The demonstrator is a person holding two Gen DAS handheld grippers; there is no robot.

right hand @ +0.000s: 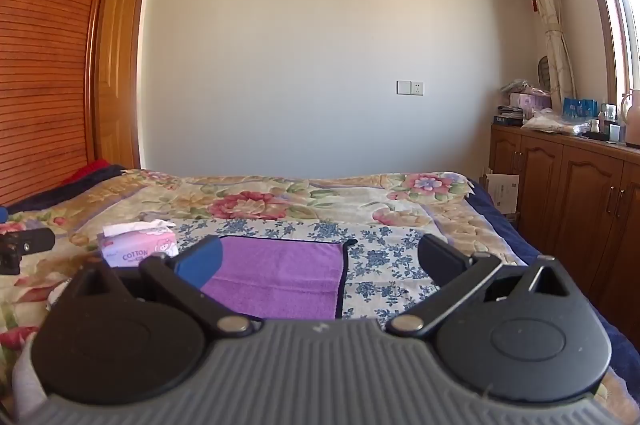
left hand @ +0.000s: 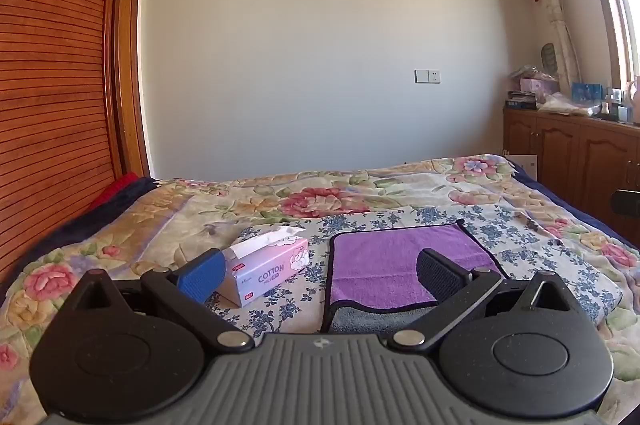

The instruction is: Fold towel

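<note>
A purple towel (left hand: 404, 261) with a dark border and a grey underside lies on the floral bedspread; its near edge is turned over, showing grey. It also shows in the right wrist view (right hand: 280, 277). My left gripper (left hand: 320, 273) is open and empty, hovering just before the towel's near left edge, its right finger over the towel. My right gripper (right hand: 320, 265) is open and empty, over the towel's near right part. The left gripper's body (right hand: 24, 245) shows at the left edge of the right wrist view.
A pink tissue box (left hand: 268, 265) marked COTTON sits just left of the towel, seen also in the right wrist view (right hand: 138, 245). The bed (left hand: 320, 197) has a wooden headboard (left hand: 52, 85) on the left and wooden cabinets (right hand: 568, 193) along the right.
</note>
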